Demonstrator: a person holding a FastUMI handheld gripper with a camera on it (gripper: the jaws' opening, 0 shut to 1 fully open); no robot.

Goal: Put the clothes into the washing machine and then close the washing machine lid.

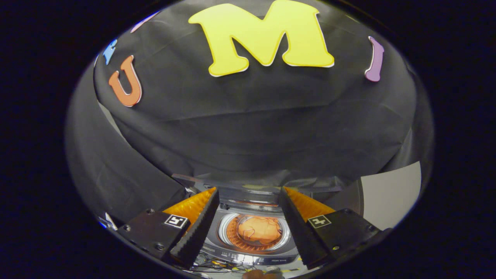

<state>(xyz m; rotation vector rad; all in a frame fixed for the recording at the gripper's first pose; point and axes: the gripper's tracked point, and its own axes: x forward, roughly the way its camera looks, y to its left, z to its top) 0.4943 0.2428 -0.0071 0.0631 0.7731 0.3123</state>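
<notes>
One small grey top-loading washing machine point(254, 248), seen below and between the fingers, lid point(248, 185) raised at the back, its edge just beyond the fingertips. Inside the round ribbed drum point(229, 232): a crumpled orange cloth garment point(259, 229), already lying in the tub. Likely soft, light and limp, prone to bunching; no need to take hold of it again. Lid, by contrast, probably stiff, light plastic on a hinge, best pushed or pinched at its free front edge and lowered gently. Hand-held gripper point(248, 197) spread wide, black ribbed fingers point(201, 221) with orange backs apart, pinching nothing, hanging above the opening.
</notes>
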